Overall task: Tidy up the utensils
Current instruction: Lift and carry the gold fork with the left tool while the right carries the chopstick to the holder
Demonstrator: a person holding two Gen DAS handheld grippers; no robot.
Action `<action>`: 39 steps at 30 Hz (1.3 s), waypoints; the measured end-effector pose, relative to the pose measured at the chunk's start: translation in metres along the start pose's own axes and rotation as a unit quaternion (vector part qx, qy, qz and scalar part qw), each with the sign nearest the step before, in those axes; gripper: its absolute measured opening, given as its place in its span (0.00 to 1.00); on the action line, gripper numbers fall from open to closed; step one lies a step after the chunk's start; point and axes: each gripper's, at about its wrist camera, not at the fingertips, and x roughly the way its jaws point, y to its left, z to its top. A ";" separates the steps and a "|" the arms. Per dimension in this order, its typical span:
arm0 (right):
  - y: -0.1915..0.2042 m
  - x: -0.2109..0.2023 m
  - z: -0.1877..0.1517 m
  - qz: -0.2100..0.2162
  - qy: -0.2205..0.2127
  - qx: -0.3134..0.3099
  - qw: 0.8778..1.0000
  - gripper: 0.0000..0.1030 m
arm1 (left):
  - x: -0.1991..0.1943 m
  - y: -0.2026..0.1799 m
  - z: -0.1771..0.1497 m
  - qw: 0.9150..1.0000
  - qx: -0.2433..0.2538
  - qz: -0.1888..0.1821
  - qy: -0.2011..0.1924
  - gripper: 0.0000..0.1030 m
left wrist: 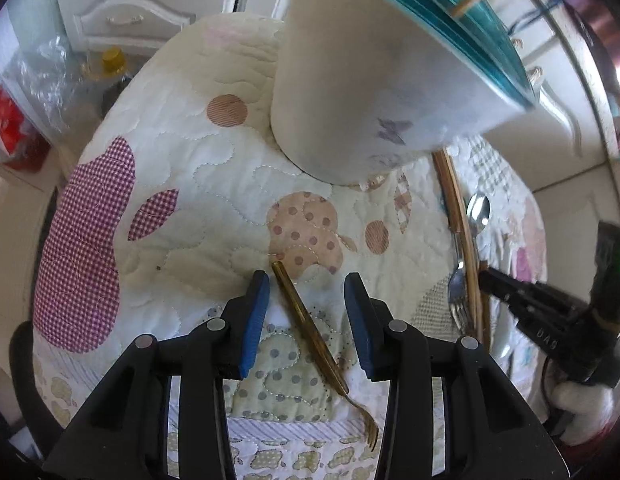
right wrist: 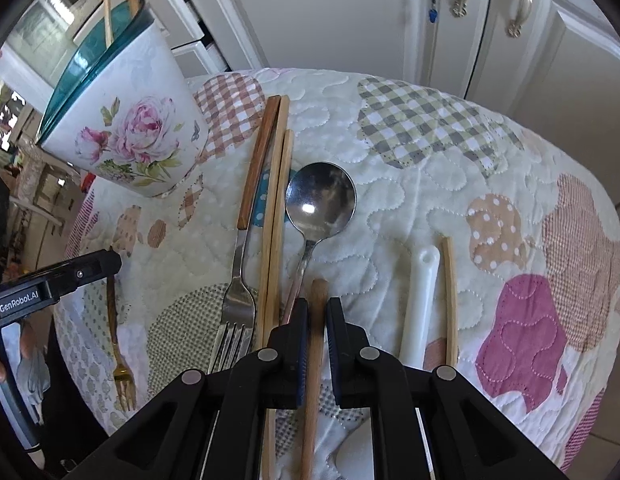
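judged the gold fork (left wrist: 310, 332) light, stiff and thin, slick along its polished handle, likely to skid on the quilted cloth (left wrist: 181, 168) unless pinched square across the handle's middle. lay flat on the desk directly between the spread blue pads of the left gripper (left wrist: 305, 312), handle end pointing toward the flowered pot (left wrist: 350, 80), tines back toward the camera; untouched by either pad, with the gripper released and holding nothing. found the right gripper (right wrist: 318, 312) clenched on a wooden stick (right wrist: 316, 344), probably a chopstick or wooden handle, also light and rigid, gripped a little below its far tip. beside it on the cloth: a silver fork with wooden handle (right wrist: 239, 280), a pair of chopsticks (right wrist: 275, 216), a steel spoon (right wrist: 320, 196), a white plastic utensil (right wrist: 420, 304) and one more chopstick (right wrist: 450, 300), all near but apart from the pot. seemed that the pot, with sticks already standing inside, served as the holder.
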 end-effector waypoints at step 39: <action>0.044 -0.232 0.031 0.117 -0.233 -0.070 0.963 0.07 | -0.212 -0.019 0.022 0.976 0.096 -0.085 -0.178 0.05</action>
